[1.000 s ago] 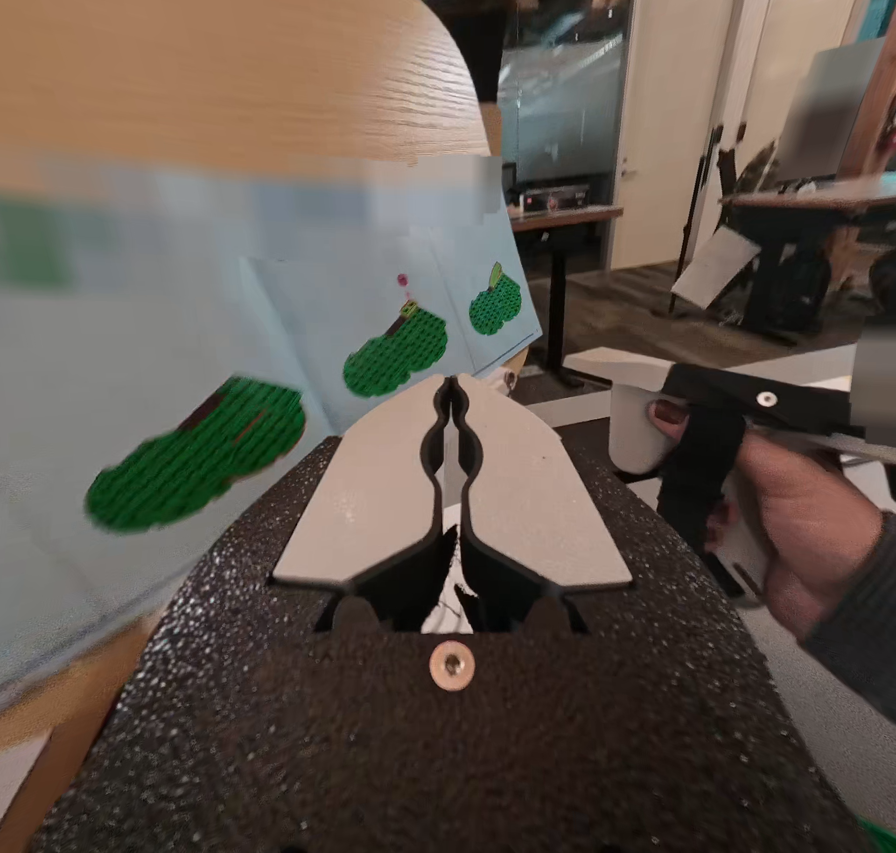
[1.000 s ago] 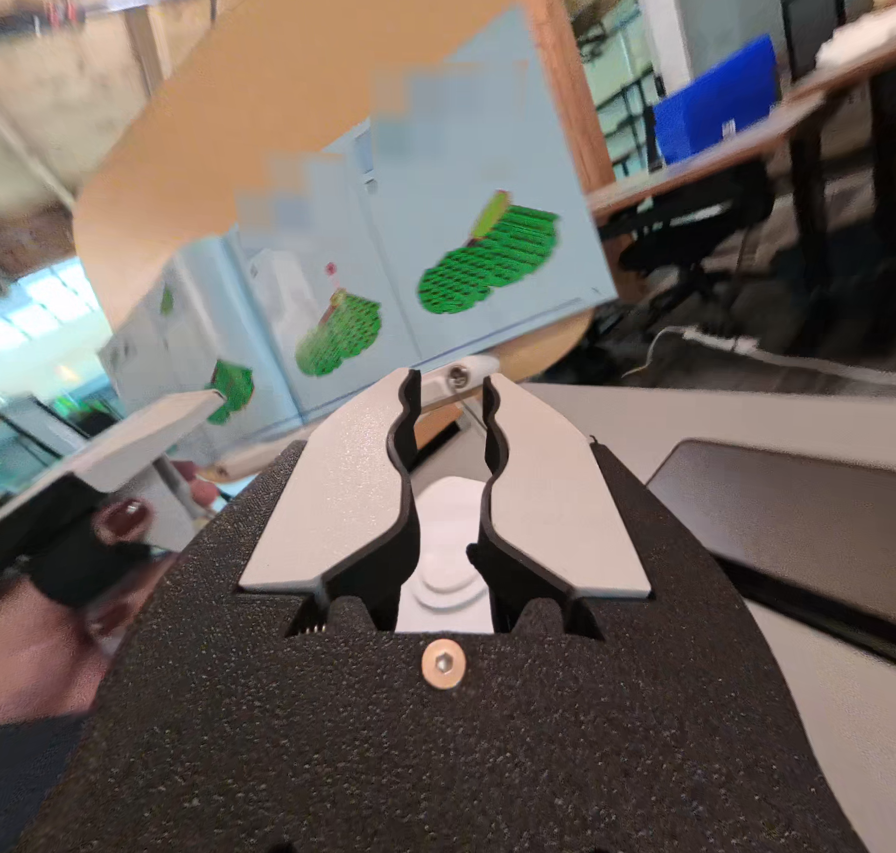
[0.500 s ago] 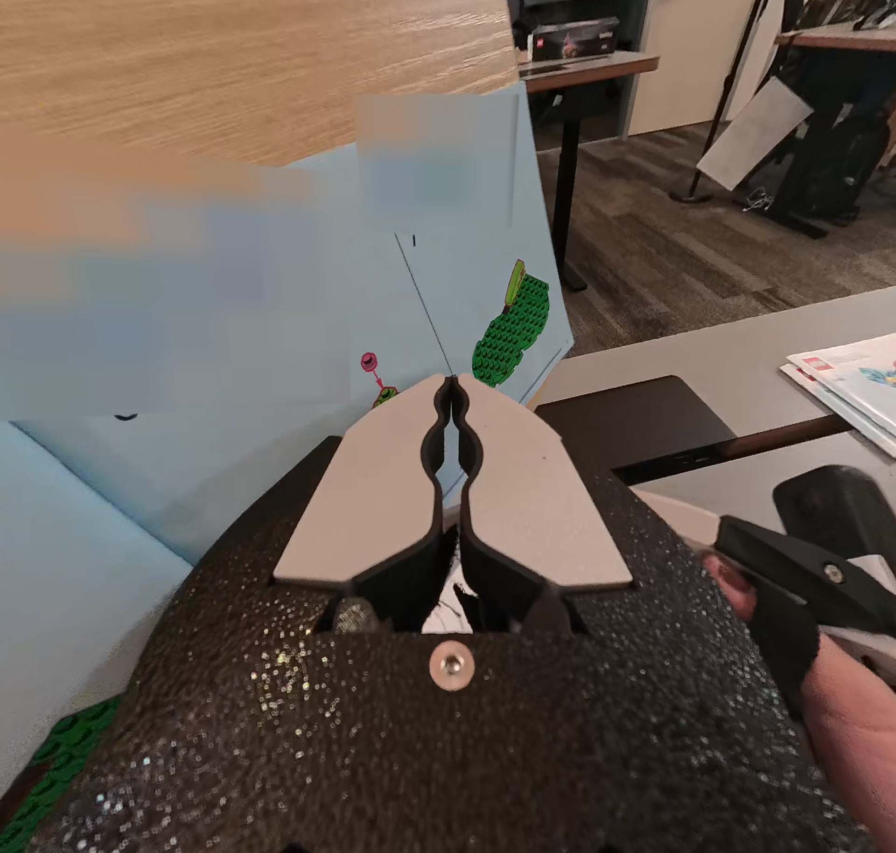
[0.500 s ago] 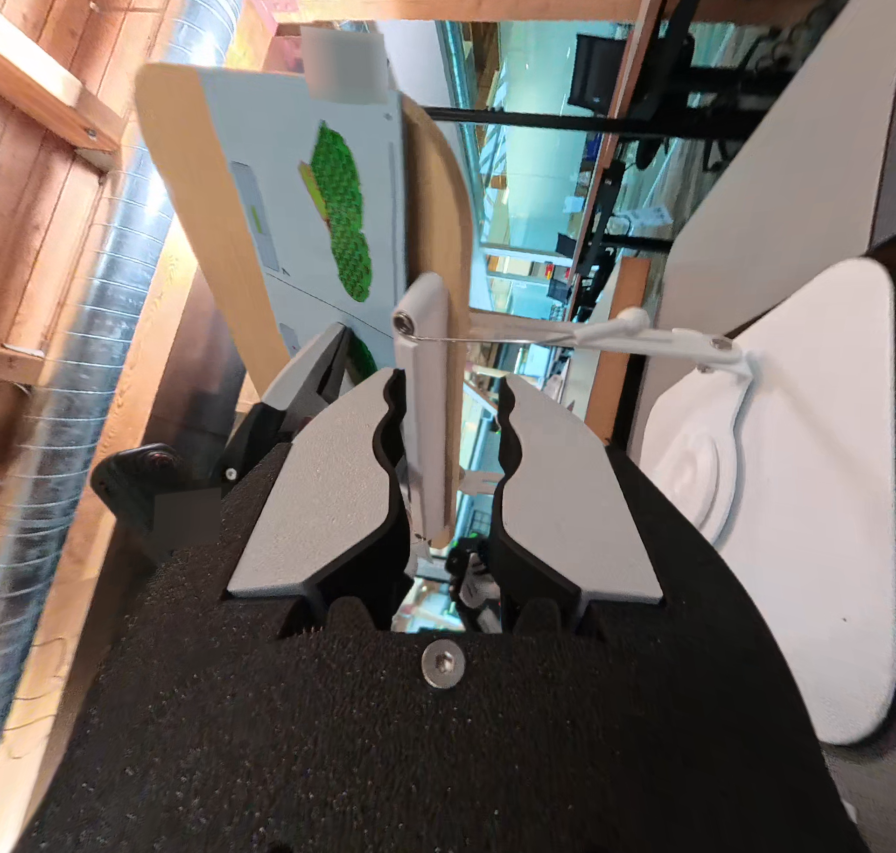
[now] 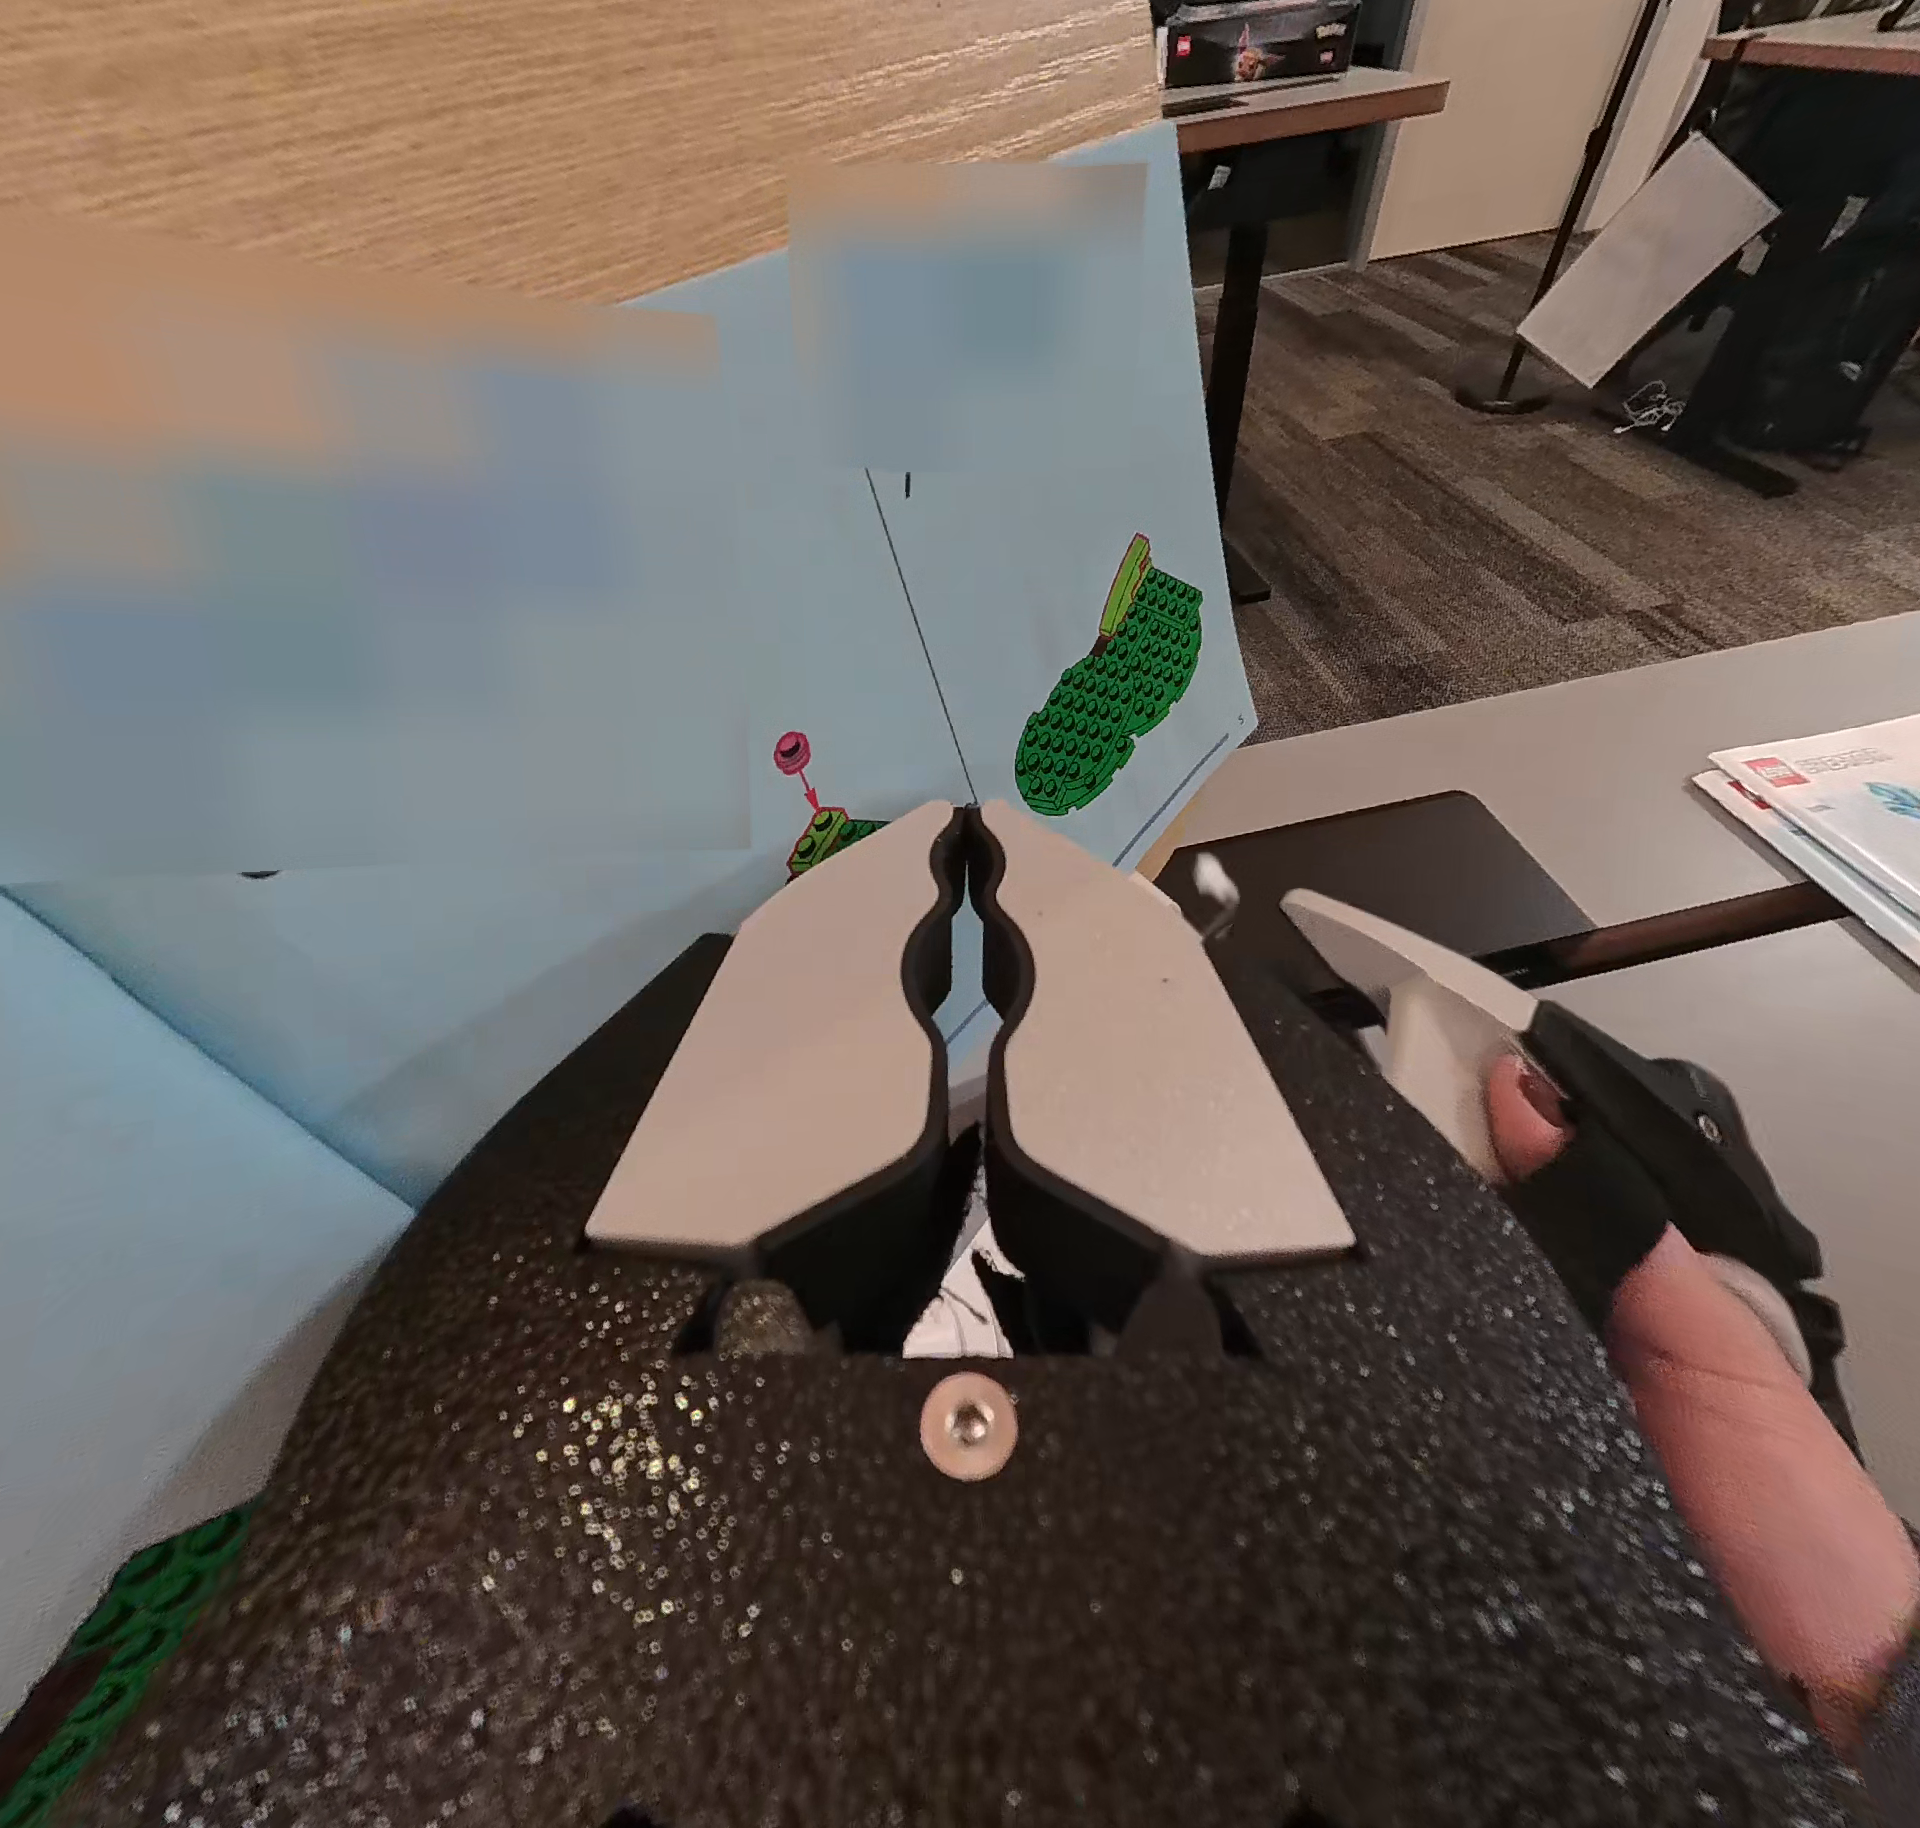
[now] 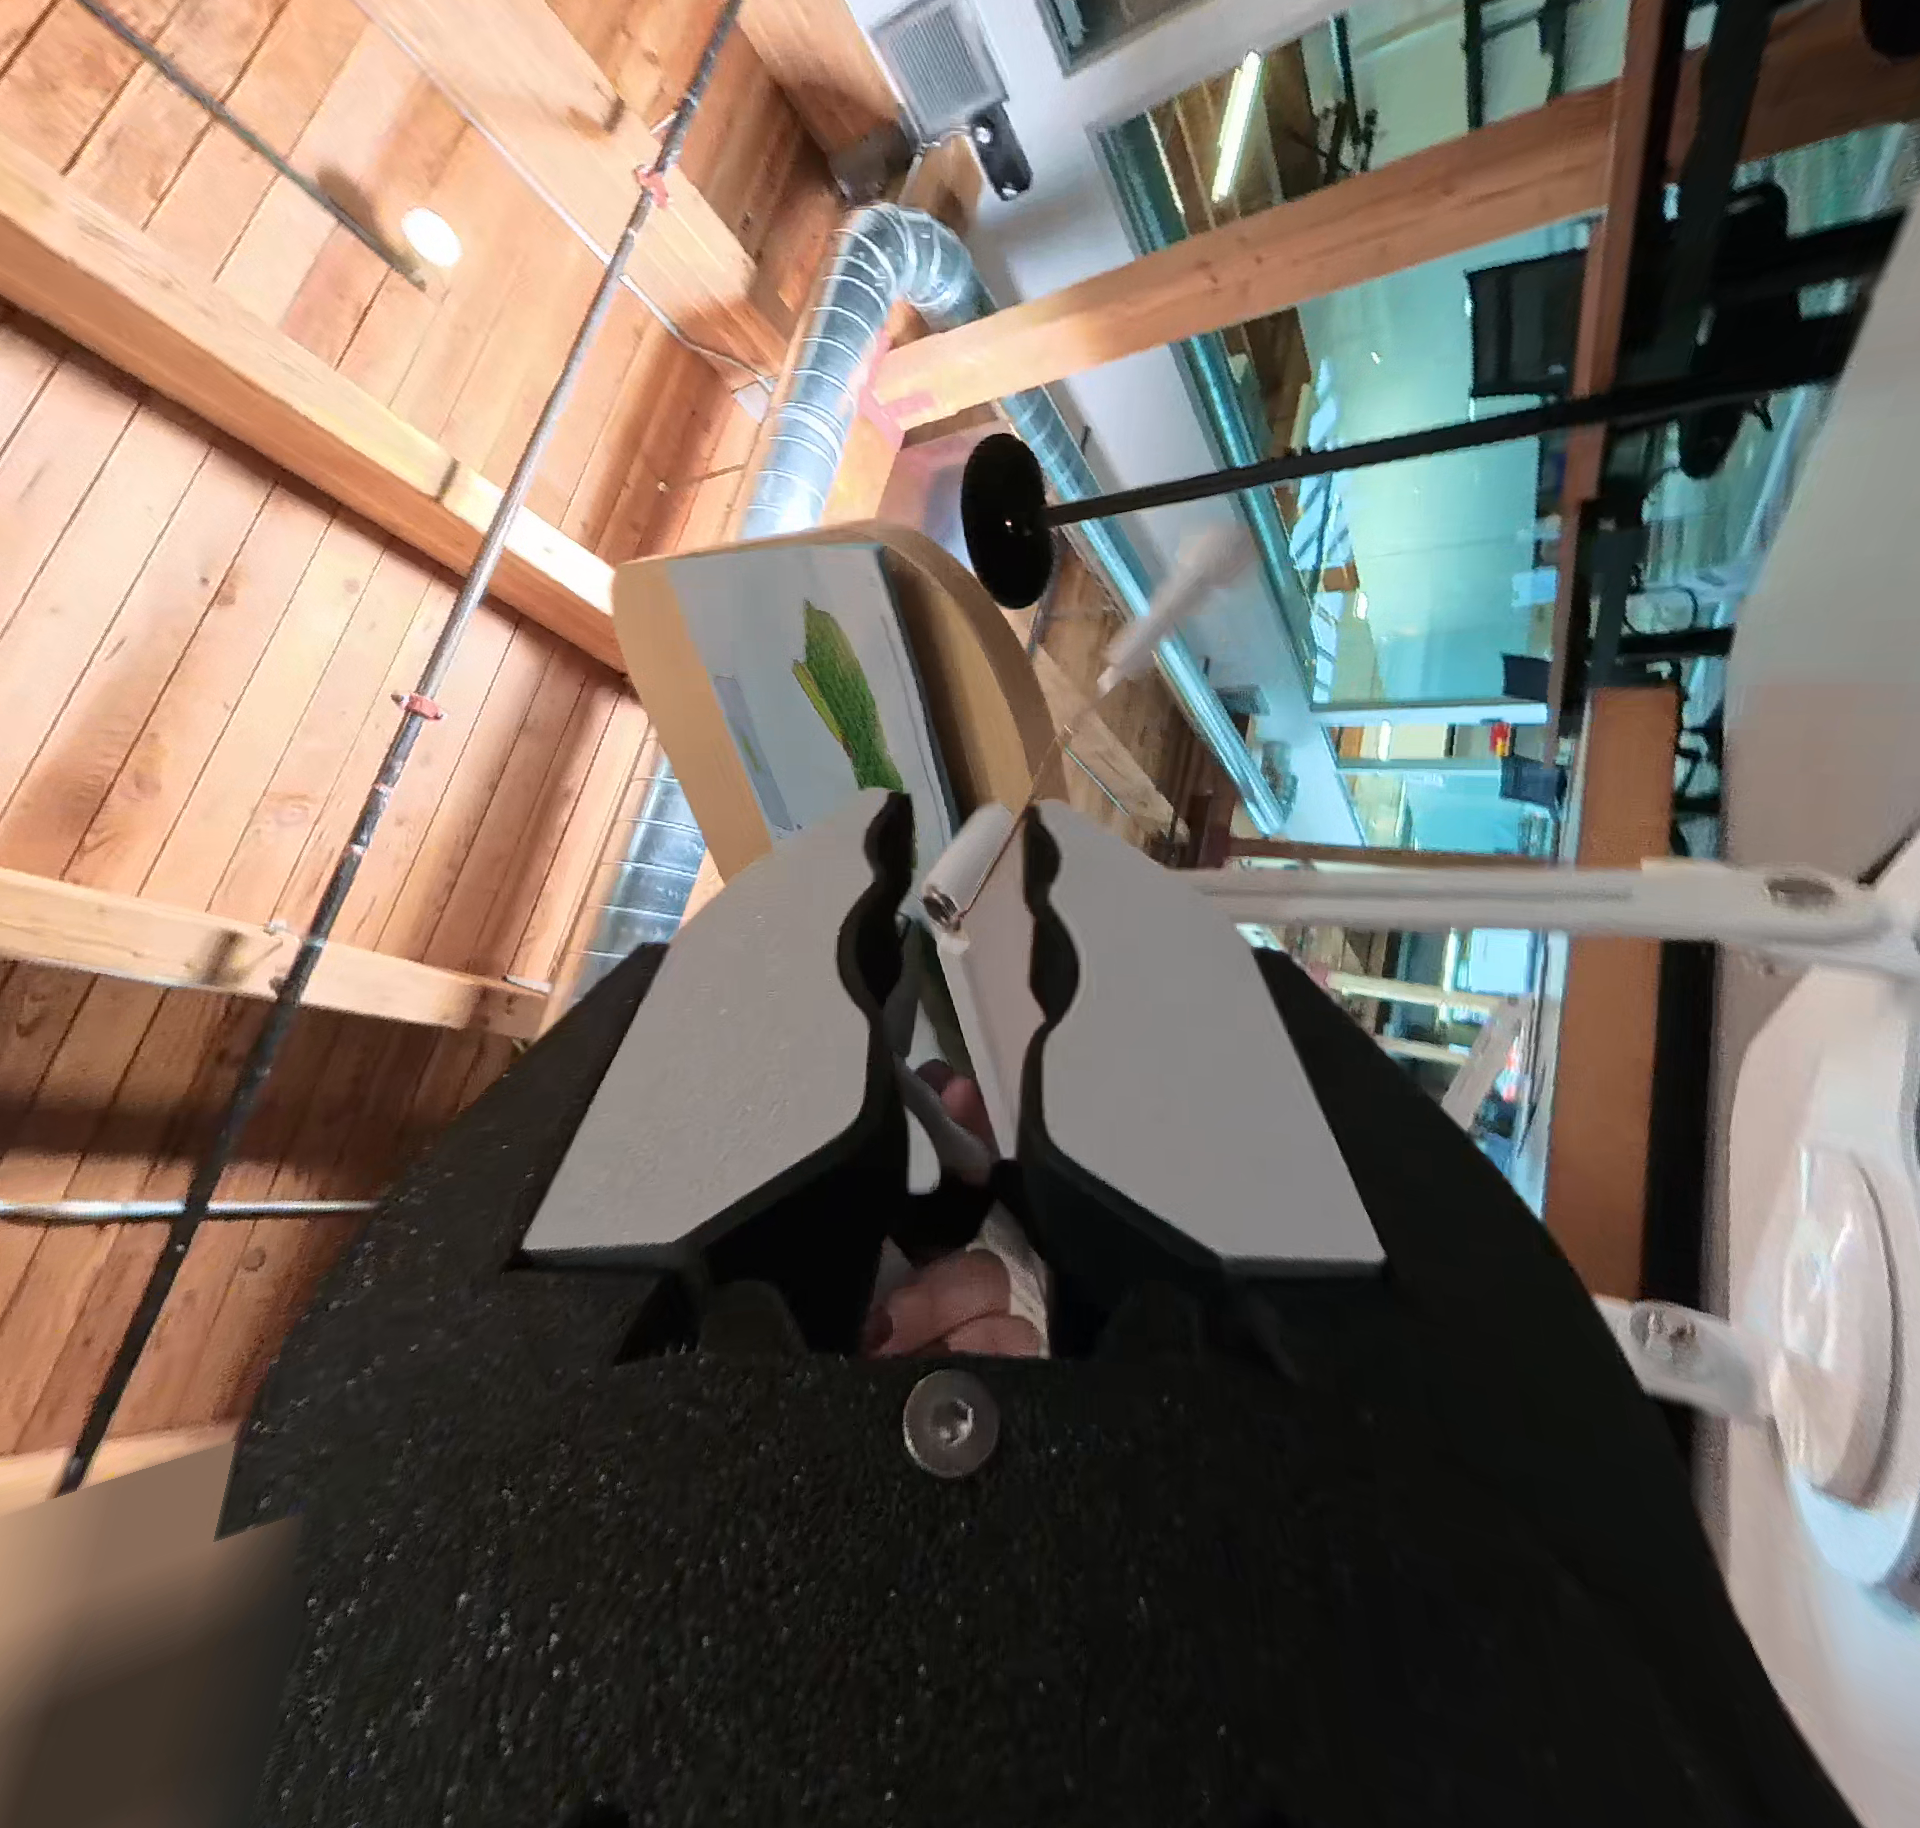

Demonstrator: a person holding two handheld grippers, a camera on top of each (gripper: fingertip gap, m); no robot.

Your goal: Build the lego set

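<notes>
A light-blue instruction booklet (image 5: 987, 635) with drawings of a green studded plate (image 5: 1122, 698) stands open on a wooden book stand (image 5: 520, 64). My left gripper (image 5: 966, 817) is shut with nothing seen between its fingers, its tips close in front of the lower page. My right gripper (image 6: 966, 808) is rolled on its side and open. A white page-holder arm (image 6: 961, 874) of the stand lies between its fingers, not squeezed. The booklet (image 6: 800, 698) shows edge-on there. The right gripper also shows in the left wrist view (image 5: 1403, 978), held by a hand (image 5: 1714, 1415). No loose bricks are in view.
The stand's white base (image 6: 1829, 1259) and a second white arm (image 6: 1455, 895) are right of my right gripper. On the grey table (image 5: 1558, 739) lie a black pad (image 5: 1382, 895) and more booklets (image 5: 1829, 822). A dark box (image 5: 1257, 33) sits on a far desk. The grippers' ends are close to 9 centimeters from one another.
My right gripper has rolled onto its side and moved up to the stand until the white page-holder arm lies between its fingers. My left gripper has moved closer to the booklet, still shut.
</notes>
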